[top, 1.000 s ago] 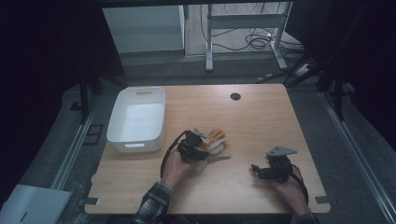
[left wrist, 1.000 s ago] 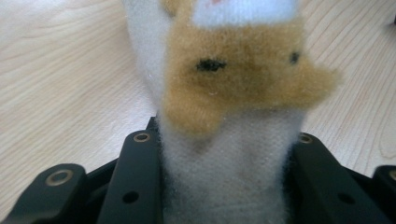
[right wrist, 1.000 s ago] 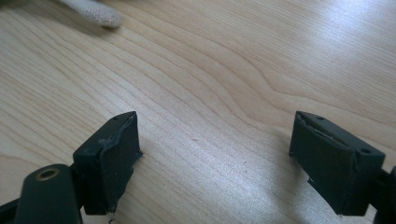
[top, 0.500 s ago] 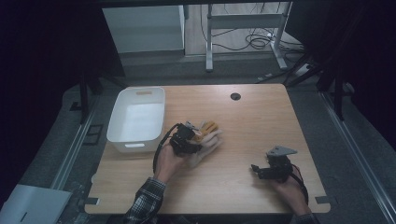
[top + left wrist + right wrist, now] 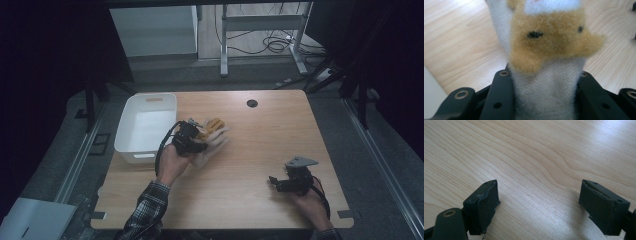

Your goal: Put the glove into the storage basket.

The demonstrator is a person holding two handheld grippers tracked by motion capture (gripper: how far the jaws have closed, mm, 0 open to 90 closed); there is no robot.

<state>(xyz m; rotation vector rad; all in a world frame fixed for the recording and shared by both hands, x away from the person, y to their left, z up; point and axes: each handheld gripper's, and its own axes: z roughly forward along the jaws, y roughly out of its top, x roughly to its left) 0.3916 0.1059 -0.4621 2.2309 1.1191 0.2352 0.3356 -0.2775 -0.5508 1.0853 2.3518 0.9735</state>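
The tabletop (image 5: pixel 260 150) carries everything as it did a second ago, and the white bin (image 5: pixel 145 127) has not shifted at its far left part; what differs is the left claw (image 5: pixel 192 137), which has travelled from the open wood toward that bin and now sits just beside its right wall, the forearm in a plaid sleeve (image 5: pixel 147 210) angled further left than before. The plush toy (image 5: pixel 212 135), white with tan patches, has come along with it: it lies ahead of and to the right of the left claw in the high view, apparently off the wood at its gripped end. In the left gripper view the left claw (image 5: pixel 544 100) is clenched on the toy's white fleece body (image 5: pixel 546 97), both jaws pressed against its sides, with the tan part and two small black stitched marks (image 5: pixel 535 34) just beyond the jaws. The right claw (image 5: pixel 280 184) has kept its place near the front right of the tabletop, well apart from the toy; in the right gripper view the right claw (image 5: pixel 539 202) is released, jaws wide with bare wood grain between them. No brand, label or writing can be read on the bin, the toy or either claw
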